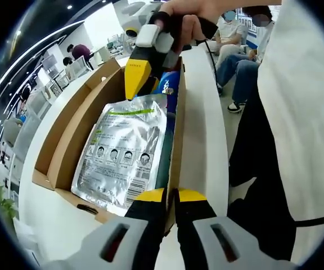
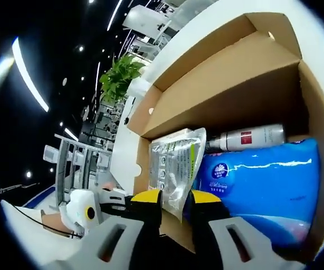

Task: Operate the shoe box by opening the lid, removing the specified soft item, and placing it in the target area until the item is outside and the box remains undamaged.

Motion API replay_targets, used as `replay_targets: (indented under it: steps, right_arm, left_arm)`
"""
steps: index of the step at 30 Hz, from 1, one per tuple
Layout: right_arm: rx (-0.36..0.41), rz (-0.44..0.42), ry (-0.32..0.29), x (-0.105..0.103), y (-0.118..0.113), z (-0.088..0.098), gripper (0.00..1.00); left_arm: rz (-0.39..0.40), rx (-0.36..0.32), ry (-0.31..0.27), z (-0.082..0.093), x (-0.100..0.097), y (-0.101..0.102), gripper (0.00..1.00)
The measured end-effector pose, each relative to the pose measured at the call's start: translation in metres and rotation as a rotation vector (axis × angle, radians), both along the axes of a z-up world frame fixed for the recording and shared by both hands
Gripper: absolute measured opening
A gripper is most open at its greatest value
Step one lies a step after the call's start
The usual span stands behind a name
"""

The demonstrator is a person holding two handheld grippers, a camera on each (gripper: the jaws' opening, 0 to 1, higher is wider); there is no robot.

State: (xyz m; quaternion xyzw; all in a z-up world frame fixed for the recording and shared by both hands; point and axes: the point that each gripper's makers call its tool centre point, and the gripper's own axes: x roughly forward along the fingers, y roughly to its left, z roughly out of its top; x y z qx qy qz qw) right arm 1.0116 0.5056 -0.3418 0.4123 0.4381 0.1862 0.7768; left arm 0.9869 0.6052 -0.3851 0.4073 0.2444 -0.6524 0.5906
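Note:
An open cardboard shoe box [image 1: 72, 135] lies on a white table [image 1: 204, 124]. In it rests a silver foil pouch [image 1: 122, 152] printed with small face pictures, with a blue soft pack [image 1: 170, 84] at its far end. My left gripper [image 1: 171, 196] has its yellow-tipped jaws close together on the box's right wall. The right gripper [image 1: 136, 79], held by a hand, reaches into the far end at the pouch's top edge. In the right gripper view, my right gripper [image 2: 176, 198] is shut on the pouch [image 2: 176, 157]. Beside the pouch lie the blue pack [image 2: 263, 180] and a white spray bottle [image 2: 252, 136], with the box [image 2: 224, 73] lid folded back.
A person's white garment [image 1: 302, 112] and dark trousers fill the right side, close to the table edge. Seated people [image 1: 235, 50] are behind the table. A green plant [image 2: 120, 76] and a metal rack [image 2: 75, 163] stand beyond the box.

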Motion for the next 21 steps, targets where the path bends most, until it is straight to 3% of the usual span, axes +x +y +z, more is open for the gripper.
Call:
replay_targets:
  steps: [7, 17, 21]
  right_arm:
    - [-0.018, 0.032, -0.009, 0.009, 0.006, 0.002, 0.18]
    - [-0.075, 0.059, -0.008, 0.018, 0.014, -0.01, 0.17]
    - [-0.037, 0.081, -0.067, 0.018, 0.018, 0.002, 0.14]
  left_arm:
    - [0.001, 0.0, -0.002, -0.001, 0.0, 0.0, 0.06]
    - [-0.001, -0.001, -0.002, 0.001, 0.0, 0.0, 0.06]
    - [0.001, 0.0, 0.0, 0.001, 0.0, -0.001, 0.06]
